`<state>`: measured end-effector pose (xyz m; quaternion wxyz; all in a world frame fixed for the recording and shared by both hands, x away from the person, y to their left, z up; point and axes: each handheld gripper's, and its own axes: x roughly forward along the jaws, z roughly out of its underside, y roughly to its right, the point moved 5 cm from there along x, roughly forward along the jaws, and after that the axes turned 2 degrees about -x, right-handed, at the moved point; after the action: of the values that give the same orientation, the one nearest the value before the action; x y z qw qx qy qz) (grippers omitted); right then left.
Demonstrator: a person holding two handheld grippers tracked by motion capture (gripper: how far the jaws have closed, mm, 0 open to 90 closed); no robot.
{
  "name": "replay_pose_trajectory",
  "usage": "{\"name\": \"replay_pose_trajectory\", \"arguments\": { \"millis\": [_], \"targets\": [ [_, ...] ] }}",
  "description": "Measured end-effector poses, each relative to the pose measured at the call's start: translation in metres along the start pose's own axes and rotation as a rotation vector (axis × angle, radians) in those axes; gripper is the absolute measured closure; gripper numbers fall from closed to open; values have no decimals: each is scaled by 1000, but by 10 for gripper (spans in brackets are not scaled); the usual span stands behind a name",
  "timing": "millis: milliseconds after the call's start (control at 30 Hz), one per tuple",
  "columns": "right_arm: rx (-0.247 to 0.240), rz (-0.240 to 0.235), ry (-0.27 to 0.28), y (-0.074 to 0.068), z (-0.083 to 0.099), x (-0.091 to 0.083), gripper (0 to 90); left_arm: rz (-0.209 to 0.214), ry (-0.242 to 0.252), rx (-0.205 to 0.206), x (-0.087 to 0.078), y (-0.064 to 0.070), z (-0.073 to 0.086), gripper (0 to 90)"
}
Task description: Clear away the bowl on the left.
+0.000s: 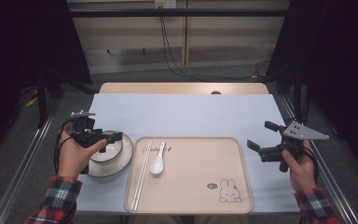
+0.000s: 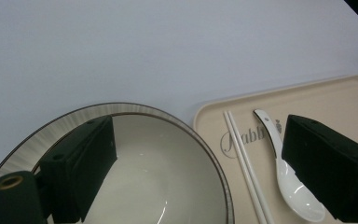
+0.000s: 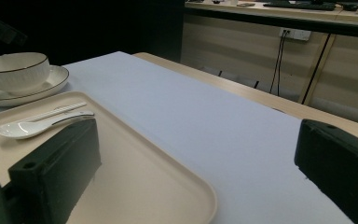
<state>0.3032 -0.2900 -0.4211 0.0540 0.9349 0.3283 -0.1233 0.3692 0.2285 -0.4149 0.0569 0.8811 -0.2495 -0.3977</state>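
A white bowl (image 1: 106, 152) with a dark rim stands on a white plate (image 1: 125, 157), left of a beige tray (image 1: 200, 186). At the tray's left end lie a white spoon (image 1: 158, 159) and white chopsticks (image 1: 142, 173). My left gripper (image 1: 114, 137) hovers open over the bowl (image 2: 168, 177). In the left gripper view one jaw is above the bowl's inside and the other is above the spoon (image 2: 293, 186). My right gripper (image 1: 261, 135) is held open and empty just right of the tray (image 3: 158, 172), pointing left across it toward the bowl (image 3: 14, 70).
The pale blue table (image 1: 186, 114) has a wooden strip along its far edge. A rabbit drawing (image 1: 229, 191) marks the tray's near right corner. Metal rails (image 1: 25, 161) run along both sides of the table. Cables (image 1: 177, 65) hang at the back wall.
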Motion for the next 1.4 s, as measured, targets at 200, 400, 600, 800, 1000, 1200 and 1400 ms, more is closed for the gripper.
{"name": "replay_pose_trajectory", "arguments": {
  "millis": [200,400,600,800,1000,1200,1400],
  "targets": [
    [1,3,0,0,0,0,0,-14,0,-7,-5,-8,3,101],
    [2,2,0,0,0,0,0,-26,-6,-10,-7,-13,6,103],
    [-3,10,5,0,0,1,0,-45,-11,-17,-10,-22,10,107],
    [-4,13,8,0,-1,1,0,-59,-10,-32,-12,-28,14,110],
    [-2,13,10,0,-2,1,0,-70,-5,-51,-12,-37,20,117],
    [3,-1,7,-1,-2,1,0,-81,-2,-64,-13,-43,23,124],
    [2,-6,6,-1,-2,1,0,-104,-10,-76,-13,-53,29,146]
  ]
}}
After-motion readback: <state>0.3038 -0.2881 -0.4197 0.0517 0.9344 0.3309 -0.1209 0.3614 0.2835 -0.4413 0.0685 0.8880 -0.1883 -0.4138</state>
